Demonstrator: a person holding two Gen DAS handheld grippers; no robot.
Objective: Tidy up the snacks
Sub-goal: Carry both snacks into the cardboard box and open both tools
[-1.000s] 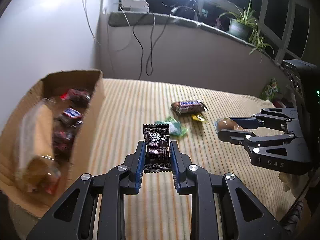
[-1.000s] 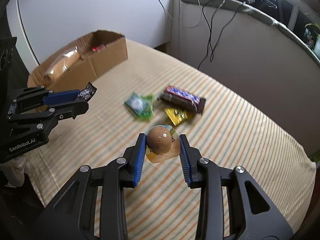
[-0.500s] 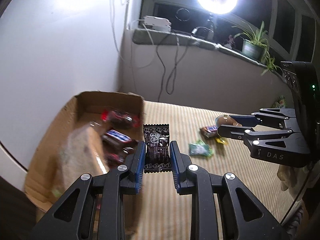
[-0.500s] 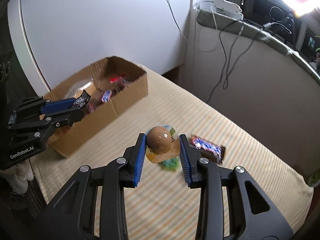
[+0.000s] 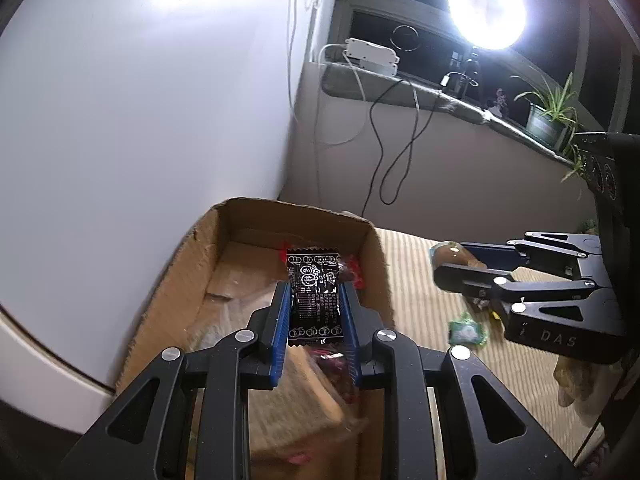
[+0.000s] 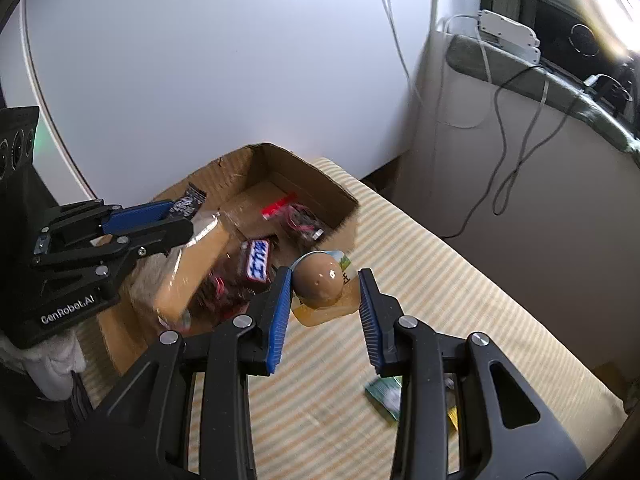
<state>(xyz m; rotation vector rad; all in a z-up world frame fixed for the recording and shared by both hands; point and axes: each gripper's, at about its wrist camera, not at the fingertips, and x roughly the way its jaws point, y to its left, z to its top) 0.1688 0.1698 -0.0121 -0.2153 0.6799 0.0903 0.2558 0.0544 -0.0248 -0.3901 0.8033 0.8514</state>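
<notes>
Hovering over box: left gripper (image 5: 314, 308), its blue jaws pinching a black sachet (image 5: 314, 296) upright above the box's open top.
Beside box: right gripper (image 6: 325, 306), jaws clamped on a clear packet holding a brown egg (image 6: 319, 283), just outside the near box wall, above the striped cloth (image 6: 420, 280).
Cardboard box (image 6: 304, 172): stands at the cloth's edge near the white wall, top open.
Inside box: a long bread loaf in clear wrap (image 6: 192, 264), a chocolate bar with blue-and-white lettering (image 6: 258, 261), a red-sealed bag of dark snacks (image 6: 296, 220), more red wrappers underneath, blurred.
Left on cloth: a green packet (image 6: 386, 394) and a yellow one (image 6: 452, 420), well apart from the box.
</notes>
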